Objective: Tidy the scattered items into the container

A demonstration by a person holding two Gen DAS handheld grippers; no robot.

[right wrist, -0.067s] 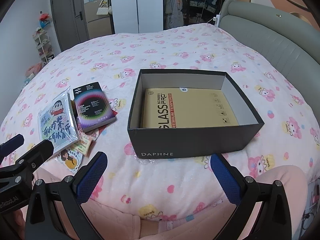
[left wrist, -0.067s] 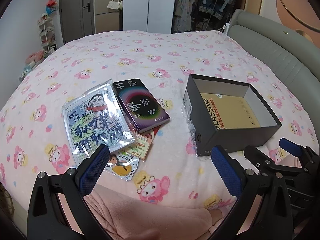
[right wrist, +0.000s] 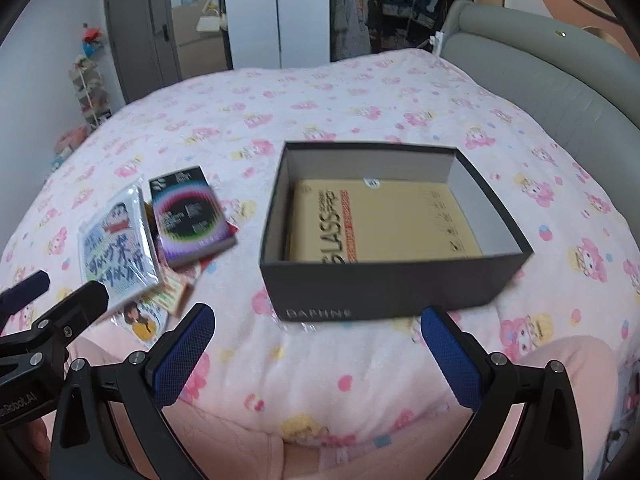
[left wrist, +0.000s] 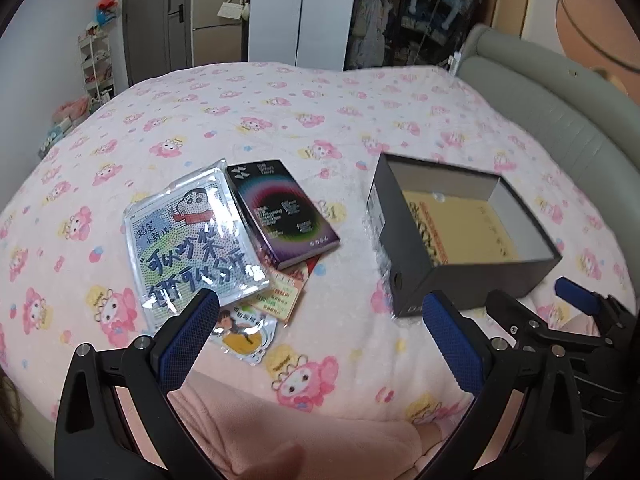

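Both sets of jaws are standing wide apart, gripping nothing. The left gripper (left wrist: 320,340) is hovering at the bottom of its frame, its left pad sitting visually over the lower corner of the cartoon packet (left wrist: 192,240). The right gripper (right wrist: 320,344) is hanging at the bottom centre of its frame, just short of the near wall of the dark box (right wrist: 384,288).

The pile is lying left of centre in the left wrist view, on the pink bedspread (left wrist: 280,120) and well apart from the box. The cartoon packet is partly overlapping the small cards (left wrist: 280,300) and a sticker (left wrist: 240,328). The black booklet (left wrist: 284,212) is sitting just right of the packet, also on the cards. A tan GLASS PRO package (right wrist: 384,220) is already lying flat inside the box, so the tidy is reading as partway along, with four kinds of item out.

Judgement on the pick: the items are flat and the bedding is soft, so take an edge rather than press down; the booklet's thick spine edge looks the easiest bite. The packet's film is looking slippery.

Orientation:
- The booklet's long axis is running upper left to lower right in the left view.
- The packet's long axis is running nearly top to bottom, tilted slightly.
- The box's long axis is running left to right in the right view, its open mouth facing up.
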